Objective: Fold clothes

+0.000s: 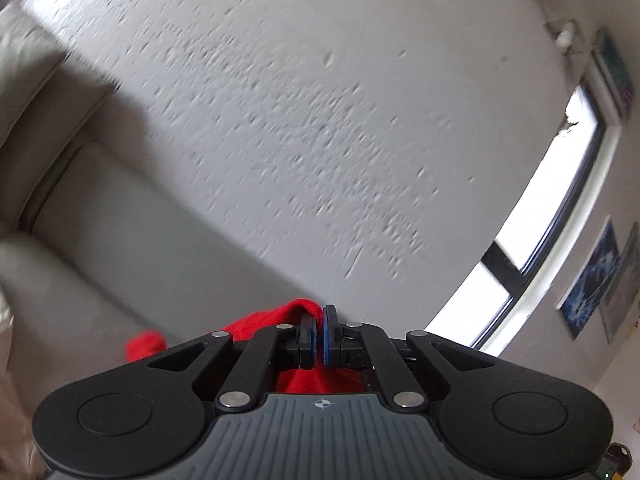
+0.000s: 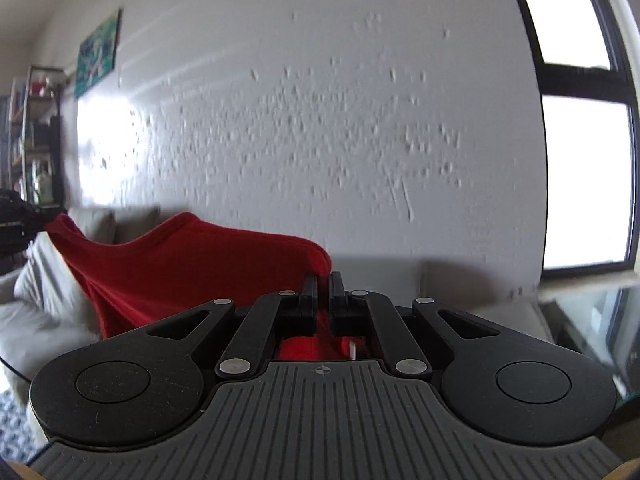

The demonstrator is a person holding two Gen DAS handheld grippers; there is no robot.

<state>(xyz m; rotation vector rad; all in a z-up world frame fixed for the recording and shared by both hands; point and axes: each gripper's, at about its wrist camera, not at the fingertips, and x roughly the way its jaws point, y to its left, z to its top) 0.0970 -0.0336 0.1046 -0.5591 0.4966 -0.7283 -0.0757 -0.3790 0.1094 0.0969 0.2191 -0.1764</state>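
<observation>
- Left hand-held gripper (image 1: 319, 322): the jaws are closed on an edge of the red garment (image 1: 264, 322). Cloth bunches to the left of the fingers and shows again beneath them, so the pinch appears to hold more than a thin hem. Keep this grip firm; a slip here would drop one end of the span.
- Garment position: in the right wrist view the red garment (image 2: 192, 272) hangs in the air as a sheet stretched between the two grippers, in front of the grey sofa (image 2: 92, 220) and the white textured wall (image 2: 320, 120). It does not lie flat on any surface yet, and its lower edge is hidden behind the gripper body.
- Right hand-held gripper (image 2: 323, 280): the jaws are closed on the near end of the upper edge, and red cloth shows between and below the fingers.
- Step in hand, as judged: carry the garment held by two points and lay it out for folding.
- Procedure: keep both grippers level with each other and well apart, so the top edge stays taut – sag invites creases.
- Lower both ends together onto the sofa seat (image 1: 132, 240); release only once the cloth rests smooth – not before.
</observation>
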